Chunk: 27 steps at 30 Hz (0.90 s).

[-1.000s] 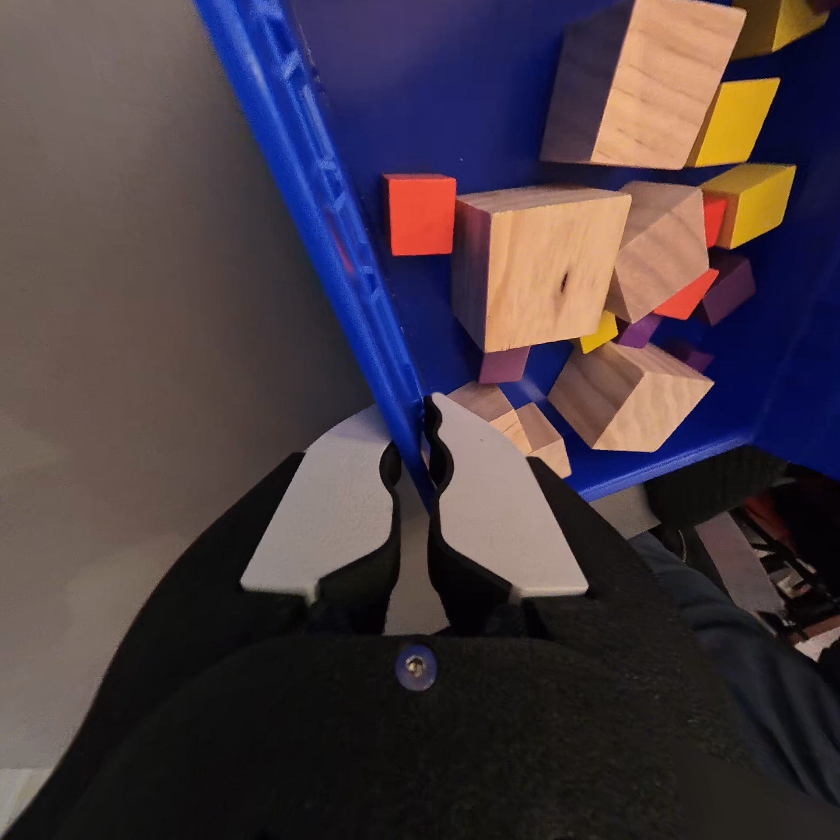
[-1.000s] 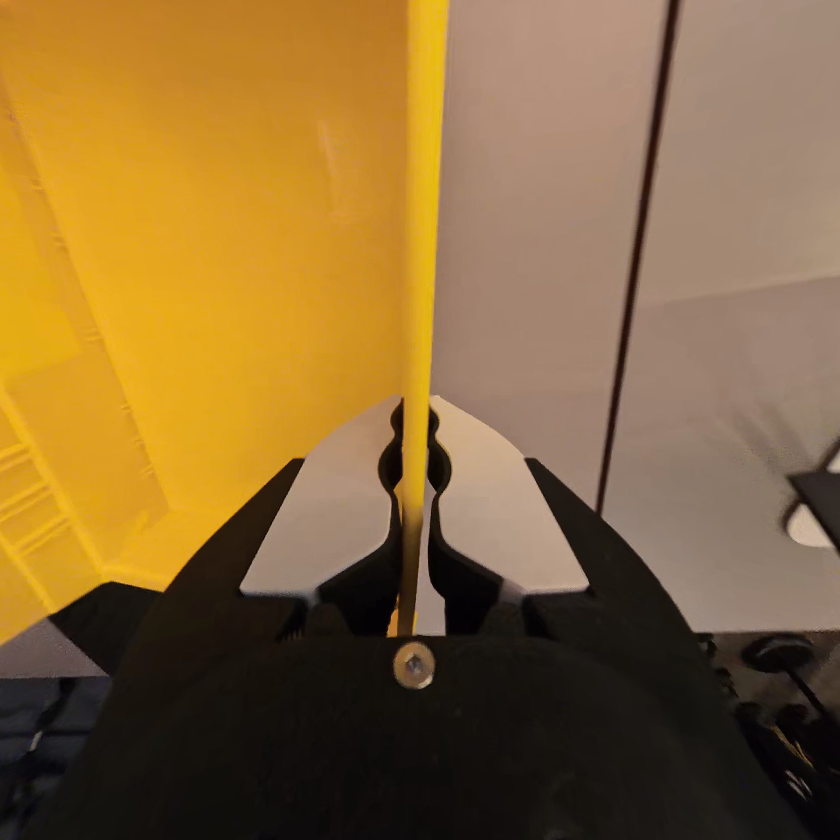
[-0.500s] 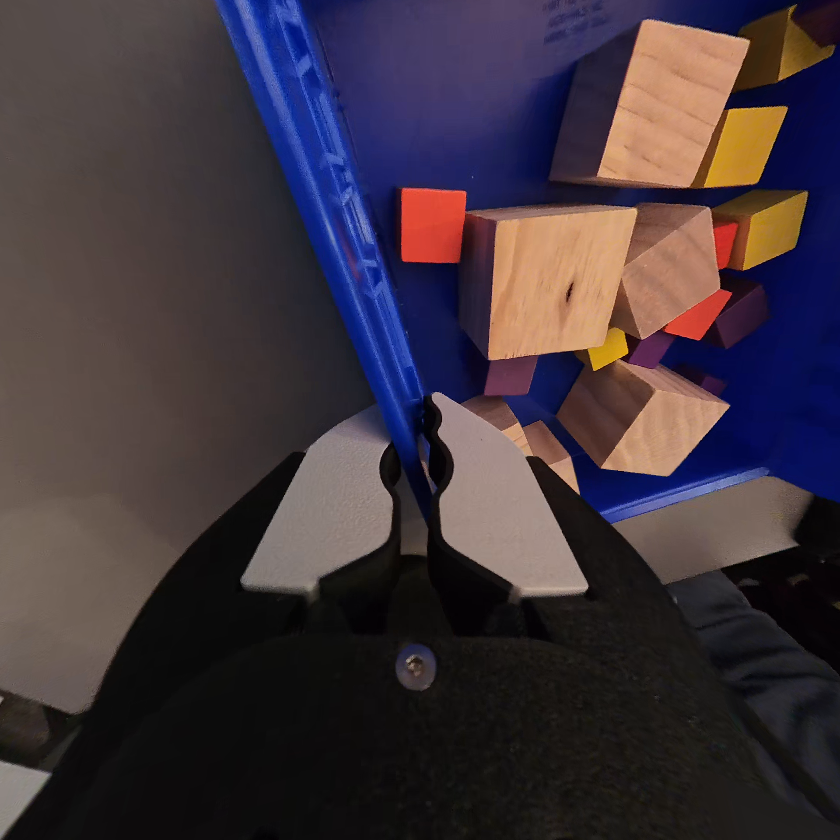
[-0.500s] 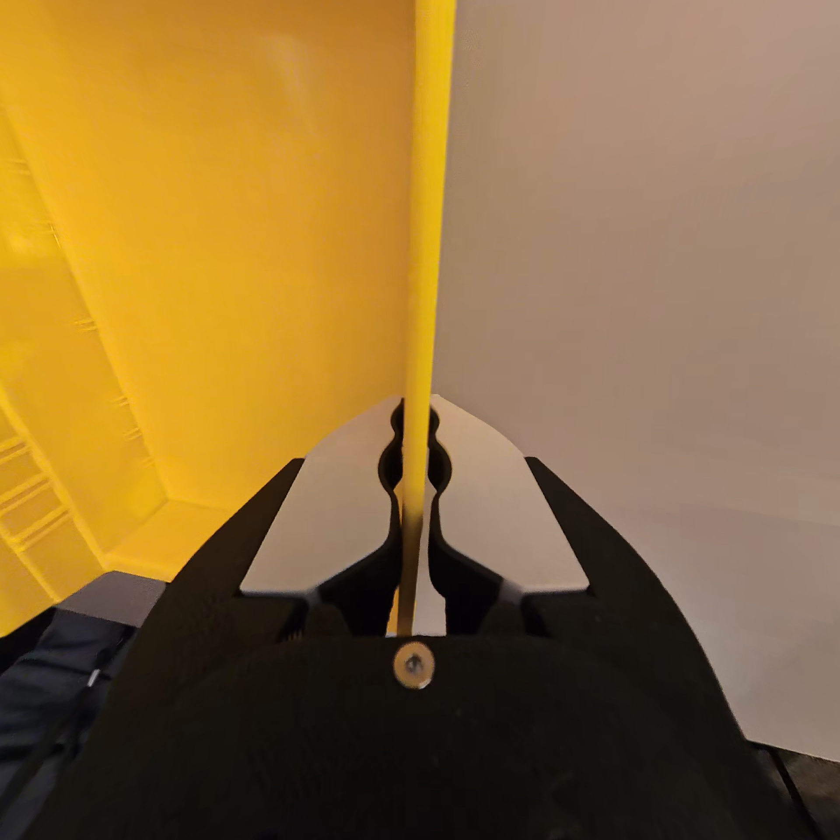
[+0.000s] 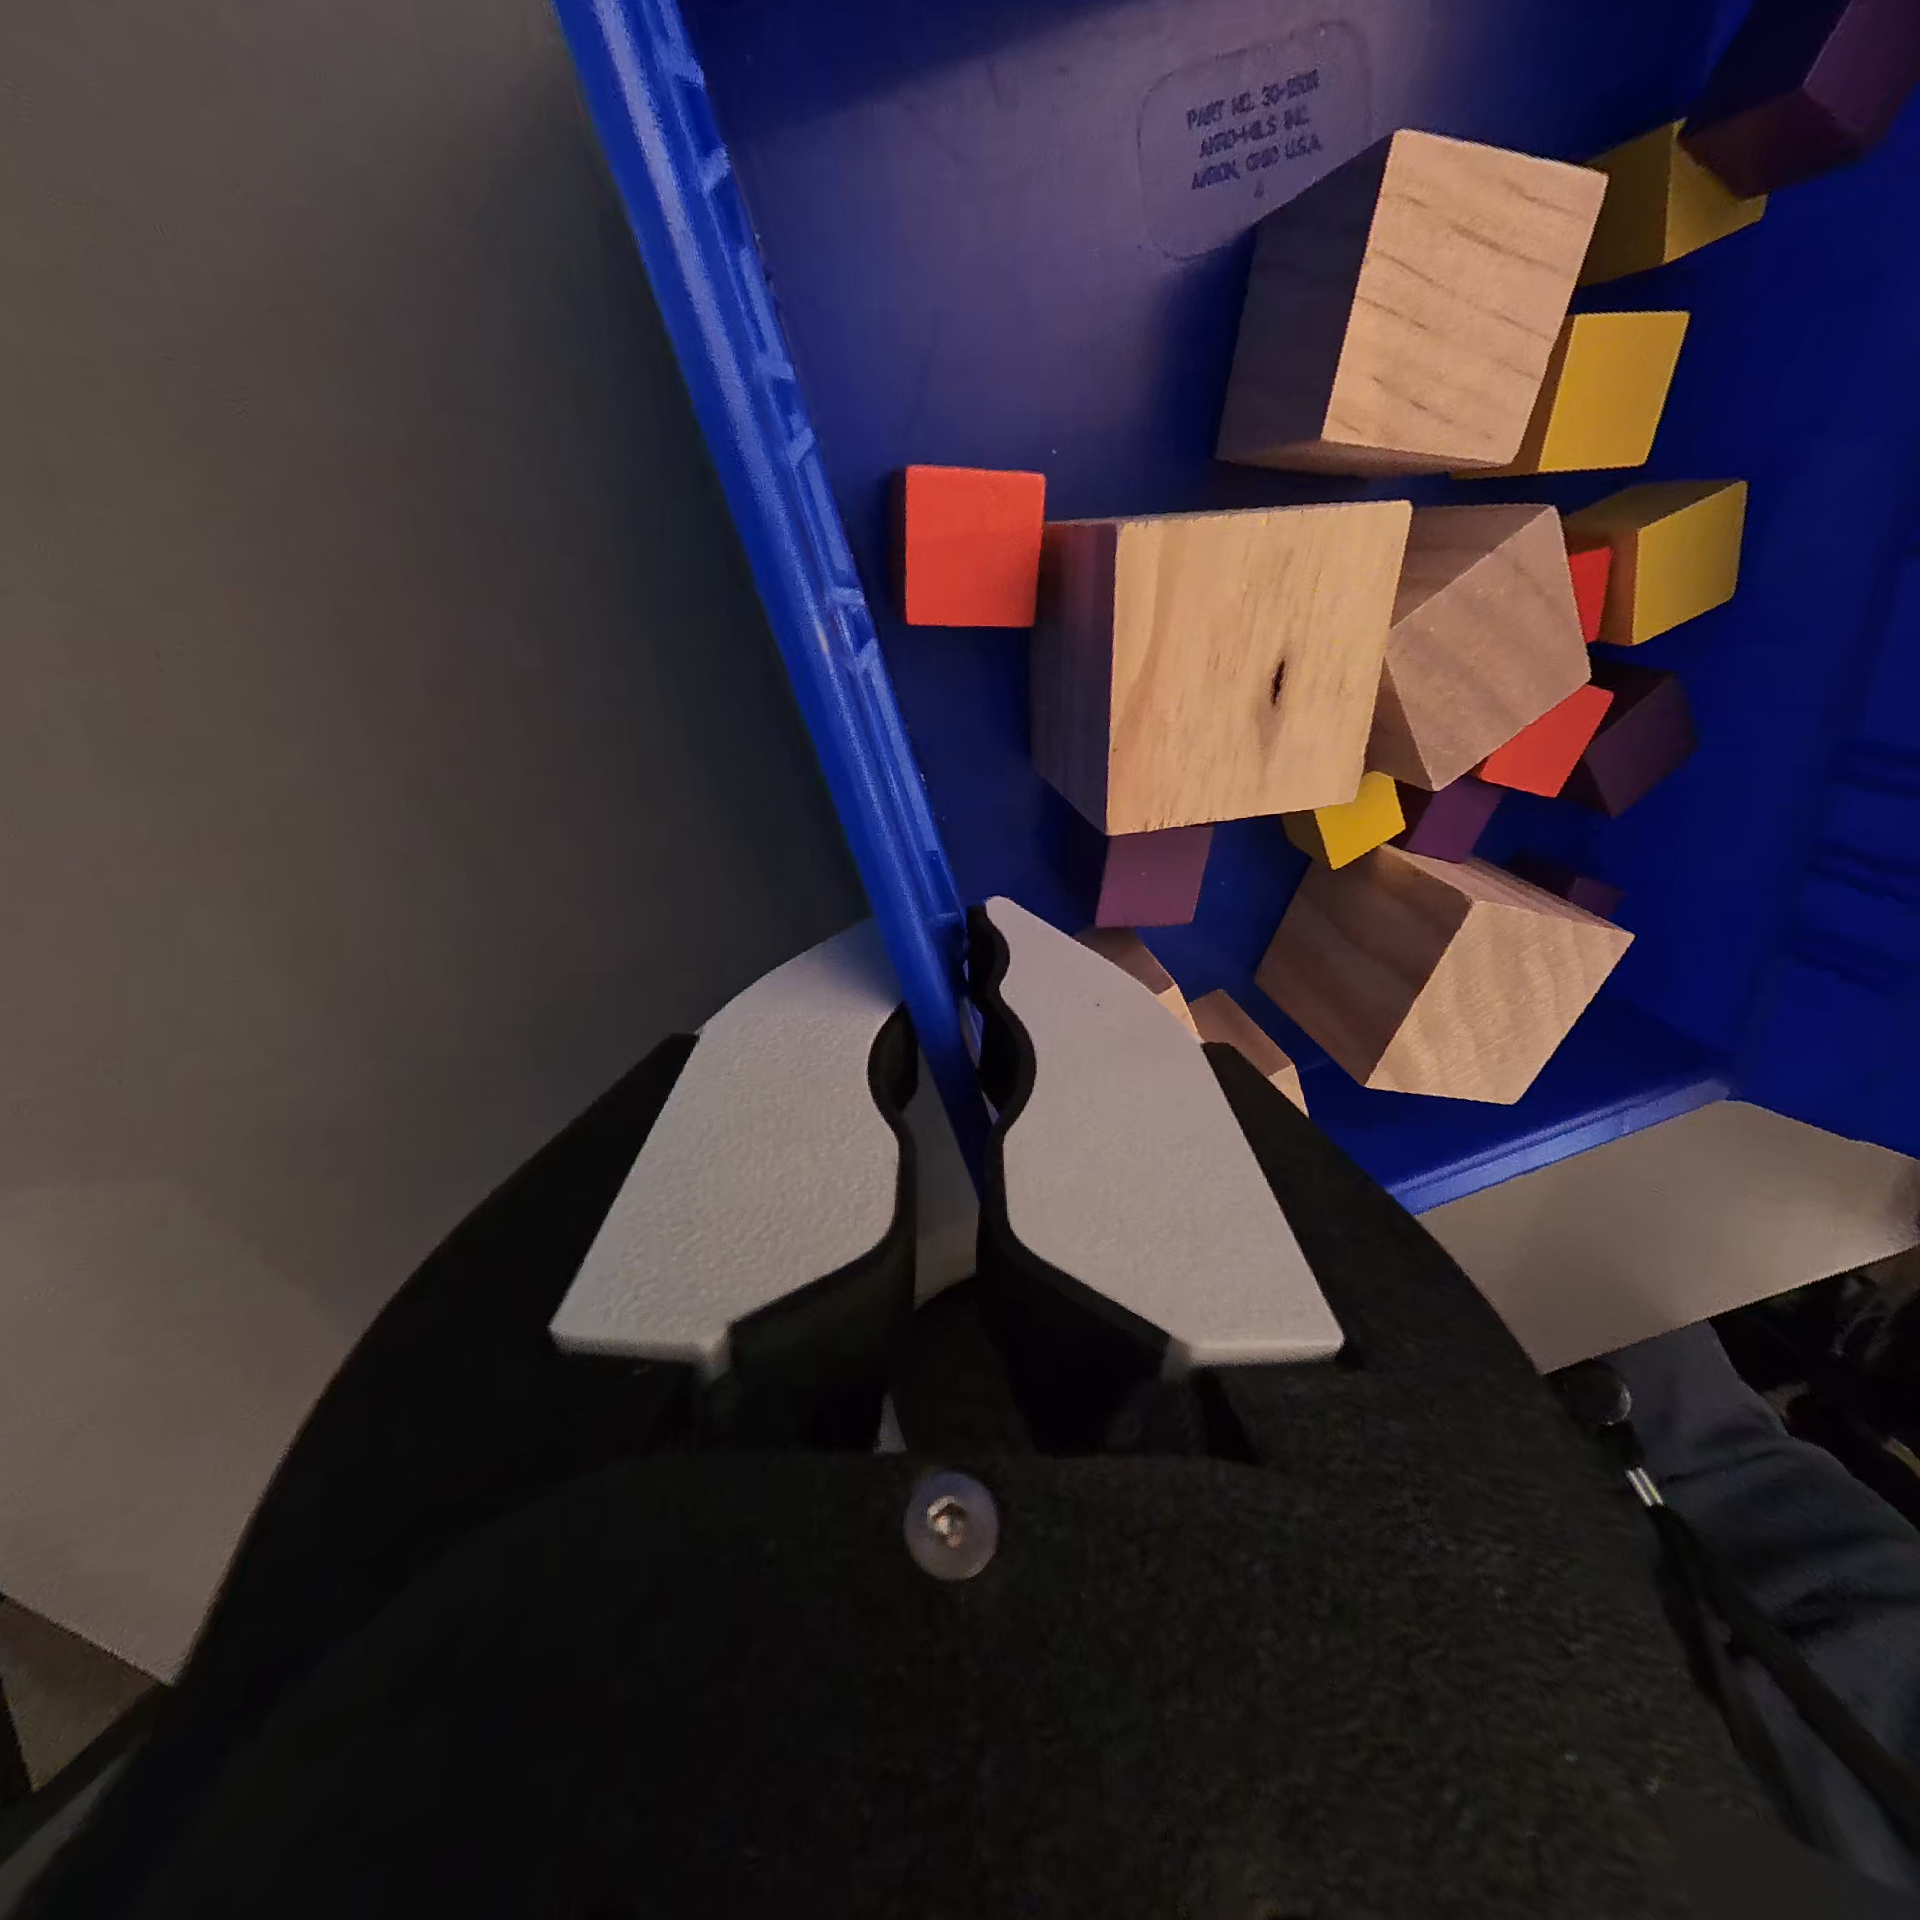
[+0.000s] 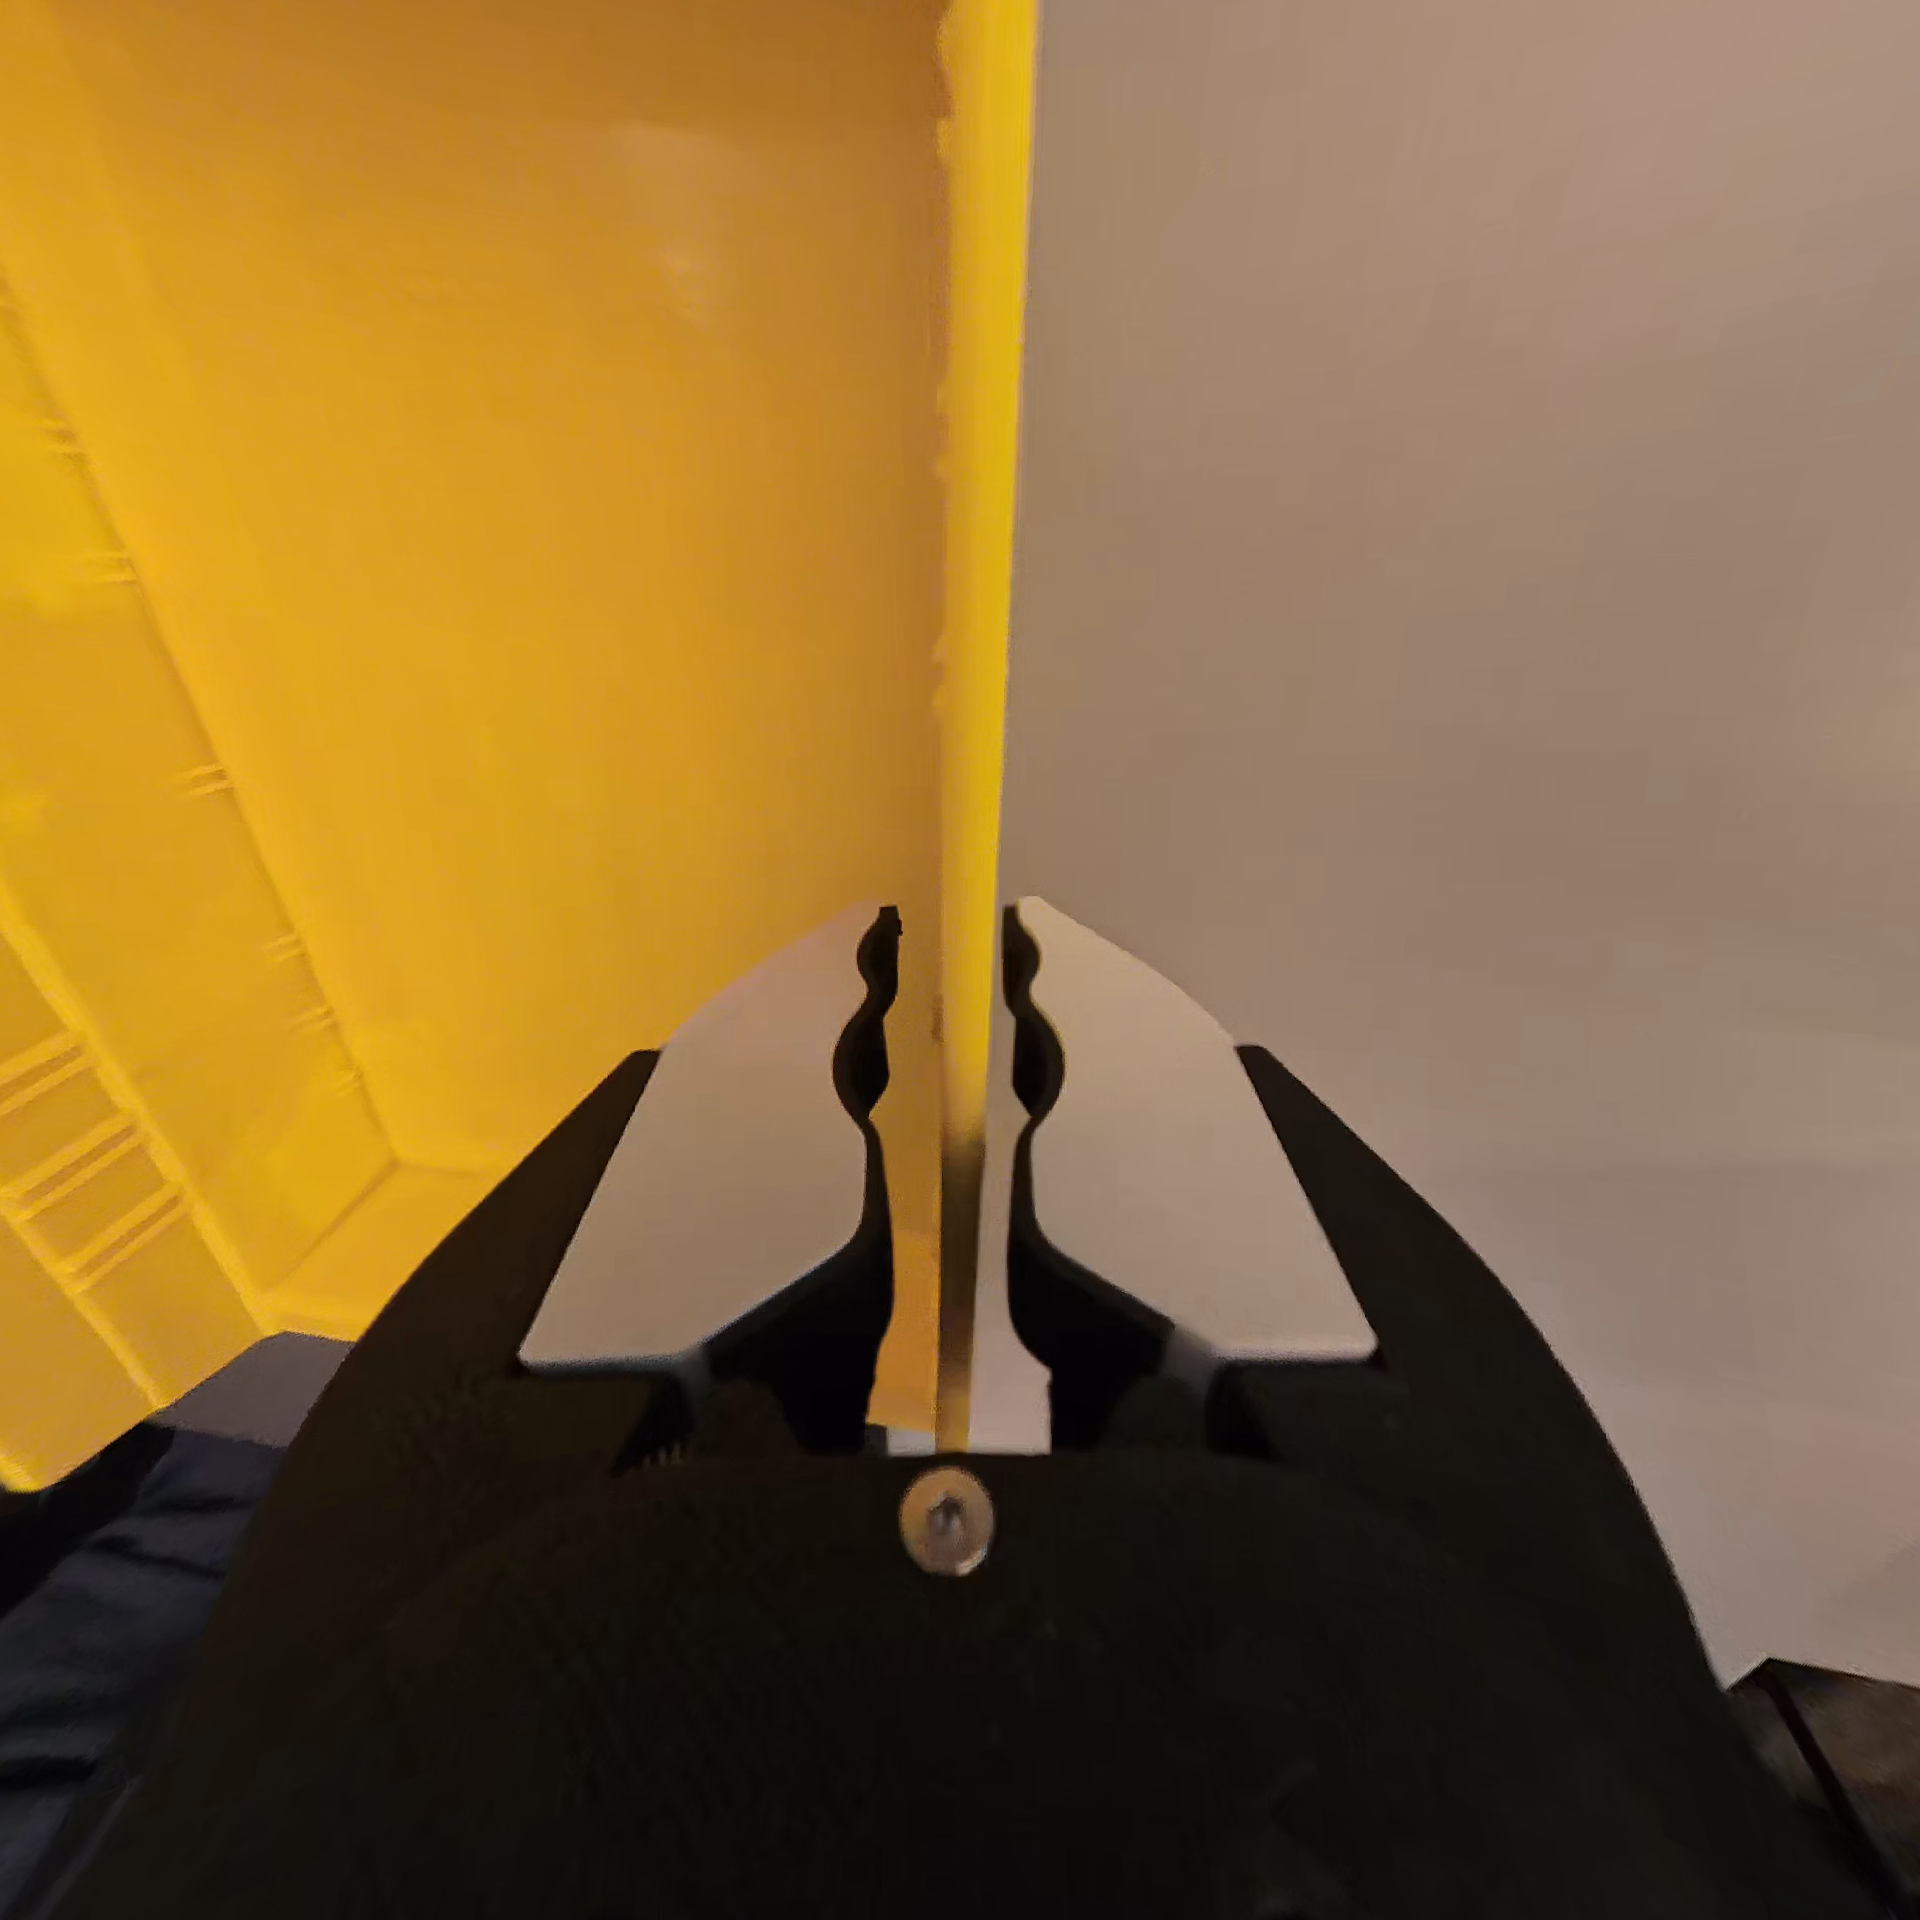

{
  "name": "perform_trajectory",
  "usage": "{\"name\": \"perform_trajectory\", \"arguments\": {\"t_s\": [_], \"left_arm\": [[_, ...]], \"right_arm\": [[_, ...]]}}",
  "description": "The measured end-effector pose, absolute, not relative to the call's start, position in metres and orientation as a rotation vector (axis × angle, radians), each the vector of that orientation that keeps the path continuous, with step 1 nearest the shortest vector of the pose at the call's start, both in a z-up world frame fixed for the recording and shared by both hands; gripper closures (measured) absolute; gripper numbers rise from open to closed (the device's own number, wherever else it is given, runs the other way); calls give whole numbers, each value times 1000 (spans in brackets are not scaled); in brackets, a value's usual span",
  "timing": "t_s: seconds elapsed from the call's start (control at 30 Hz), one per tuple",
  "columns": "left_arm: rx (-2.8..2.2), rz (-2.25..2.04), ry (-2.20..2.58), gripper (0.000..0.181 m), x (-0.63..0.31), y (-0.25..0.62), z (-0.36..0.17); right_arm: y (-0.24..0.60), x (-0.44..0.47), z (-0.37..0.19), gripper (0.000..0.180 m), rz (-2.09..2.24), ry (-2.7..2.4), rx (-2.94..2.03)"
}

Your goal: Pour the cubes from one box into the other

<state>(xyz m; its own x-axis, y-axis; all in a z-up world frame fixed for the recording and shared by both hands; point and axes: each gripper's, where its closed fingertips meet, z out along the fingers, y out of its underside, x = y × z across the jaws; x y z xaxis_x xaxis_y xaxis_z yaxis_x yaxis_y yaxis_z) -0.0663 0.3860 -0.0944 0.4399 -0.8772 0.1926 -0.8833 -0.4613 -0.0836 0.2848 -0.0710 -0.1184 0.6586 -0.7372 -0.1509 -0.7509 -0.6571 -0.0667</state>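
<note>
A blue box in the left wrist view holds several cubes: big plain wooden ones, a small red one, and yellow and purple ones. My left gripper is shut on the box's left wall. An empty yellow box fills the left of the right wrist view. Its thin right wall stands between the jaws of my right gripper. The jaws are open, with a small gap on each side of the wall.
Both boxes are over a pale table top, which also shows in the right wrist view. The table's near edge runs below the blue box. A person's dark clothing is beyond that edge.
My right gripper's jaws have parted and let go of the yellow wall they were clamping. The left gripper stays shut on the blue wall, and the view has shifted slightly.
</note>
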Motion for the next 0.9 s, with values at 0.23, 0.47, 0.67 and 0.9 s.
{"name": "perform_trajectory", "arguments": {"t_s": [0.23,0.47,0.67,0.9], "left_arm": [[2619,297,-1645,175,-69,388,-101],[2619,330,-1642,174,-69,390,-105],[2632,330,-1644,174,-70,392,-105],[2612,319,-1617,174,-71,391,-105]], "right_arm": [[-60,329,5,151,-501,1194,-2404],[138,185,106,130,-243,400,-2119],[241,95,-17,128,241,458,-2506],[259,72,-92,136,239,637,-2768]]}}
